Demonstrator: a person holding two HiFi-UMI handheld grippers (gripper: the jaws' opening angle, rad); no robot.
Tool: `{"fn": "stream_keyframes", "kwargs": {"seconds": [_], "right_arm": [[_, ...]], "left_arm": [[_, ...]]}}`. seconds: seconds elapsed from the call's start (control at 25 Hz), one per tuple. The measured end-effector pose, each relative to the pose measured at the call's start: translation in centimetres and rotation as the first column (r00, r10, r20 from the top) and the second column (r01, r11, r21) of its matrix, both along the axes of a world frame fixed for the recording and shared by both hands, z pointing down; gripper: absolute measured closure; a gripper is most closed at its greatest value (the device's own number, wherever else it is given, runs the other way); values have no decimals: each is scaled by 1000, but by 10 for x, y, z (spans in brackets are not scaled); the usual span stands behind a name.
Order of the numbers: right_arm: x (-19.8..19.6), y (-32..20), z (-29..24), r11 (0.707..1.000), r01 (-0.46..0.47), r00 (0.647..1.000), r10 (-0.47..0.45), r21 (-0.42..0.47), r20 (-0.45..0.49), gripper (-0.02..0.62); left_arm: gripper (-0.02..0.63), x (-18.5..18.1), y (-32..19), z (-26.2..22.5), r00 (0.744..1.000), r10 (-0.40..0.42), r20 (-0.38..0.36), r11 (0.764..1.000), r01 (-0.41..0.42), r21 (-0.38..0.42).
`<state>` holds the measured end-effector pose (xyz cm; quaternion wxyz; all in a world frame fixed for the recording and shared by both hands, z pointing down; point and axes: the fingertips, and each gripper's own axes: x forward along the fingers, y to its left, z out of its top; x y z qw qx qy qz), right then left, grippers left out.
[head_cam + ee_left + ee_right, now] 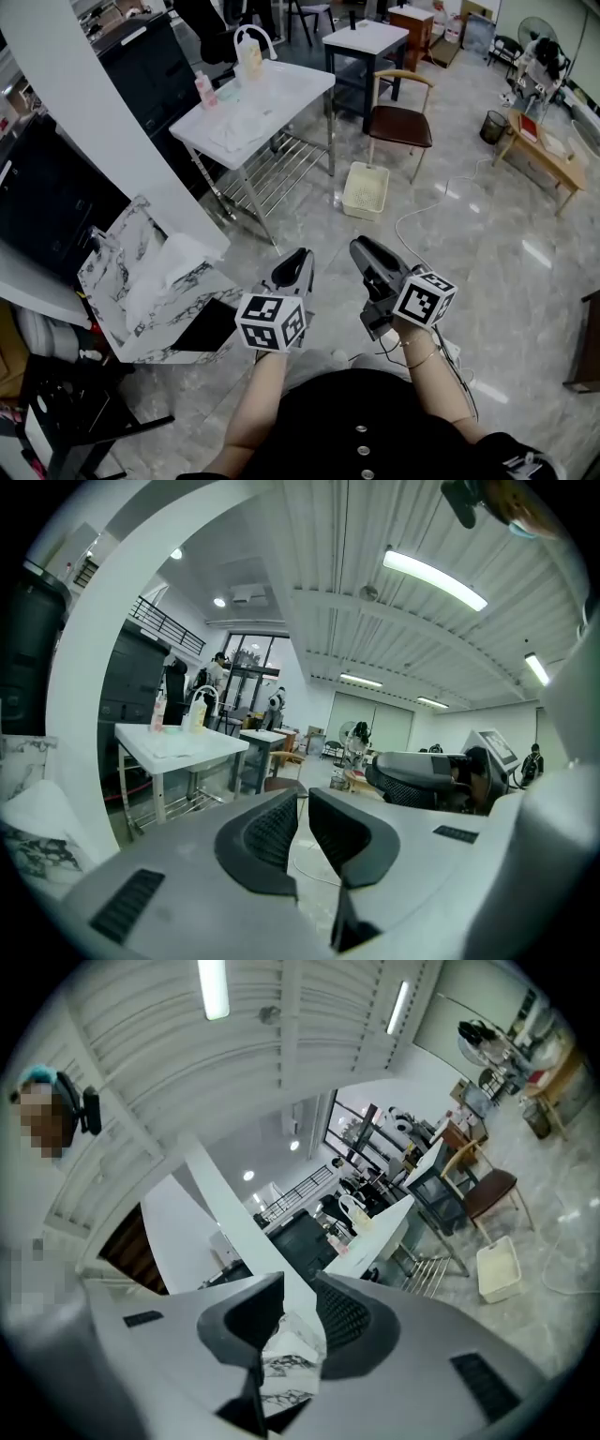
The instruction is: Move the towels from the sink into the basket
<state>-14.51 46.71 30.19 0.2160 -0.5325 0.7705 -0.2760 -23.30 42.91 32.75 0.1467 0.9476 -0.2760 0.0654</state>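
**While both grippers hang empty, the towel waits in the sink**

Held low in front of the person, the left gripper has its jaws closed together with nothing between them. Just to its right, the right gripper has its jaws parted by a narrow slot. Nothing is pressed there; only the far-off sink shows through the gap.

To the left of the left gripper, near but not touching, a white towel lies heaped in a marbled sink. Whether the heap is one towel or several cannot be told.

It looks soft, light and limp, so it will likely sag and trail when lifted. It is neither fragile nor slippery. A raised fold near the middle of the heap looks like the best place to pinch, once the jaws are opened.

The heap's long axis runs along the sink. It goes from the end nearest the person, on a slant, towards the space ahead of the left gripper's tip. Being crumpled, it has no clear pointing end.

Ahead of the right gripper and well apart from the sink, a pale basket sits on the floor, open side up. It is between a white worktop and a chair.
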Motion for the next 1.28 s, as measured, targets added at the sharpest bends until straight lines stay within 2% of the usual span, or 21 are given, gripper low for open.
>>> {"fn": "stream_keyframes", "kwargs": {"seconds": [0.08,0.16,0.24,0.36,0.48,0.56,0.76,0.92,1.08,1.28], "right_arm": [[1,0,4,1000,30,998,-30,-1,51,473],[-1,0,9,998,56,997,-56,-7,44,436],[-4,-1,15,997,67,997,-68,-27,-46,401],[-7,-4,25,994,74,972,-90,-81,-218,341],[-7,-10,35,990,72,948,-106,-122,-300,309],[-7,-14,41,989,65,935,-108,-136,-337,298],[2,-37,45,989,29,918,-83,-145,-387,305],[8,-68,44,990,21,902,-80,-141,-424,318],[12,-111,41,992,13,896,-66,-122,-440,328],[20,-169,27,996,3,855,-50,-91,-517,339]], "left_arm": [[585,2,0,0,1000,-12,-1,1000,12,4],[574,4,1,1,1000,-16,-7,1000,16,3],[477,6,2,2,1000,-16,-12,1000,16,-4],[450,6,-1,4,999,-29,-14,1000,29,-3],[392,5,-6,10,999,-36,-13,999,36,-19],[387,3,-12,16,999,-47,-12,998,46,-35],[387,8,-34,23,1000,-22,-12,998,21,-62],[387,13,-68,24,999,-37,-24,997,35,-66],[387,25,-111,17,999,15,-37,999,-16,-32],[387,38,-172,-5,996,52,-76,999,-51,13]]}}
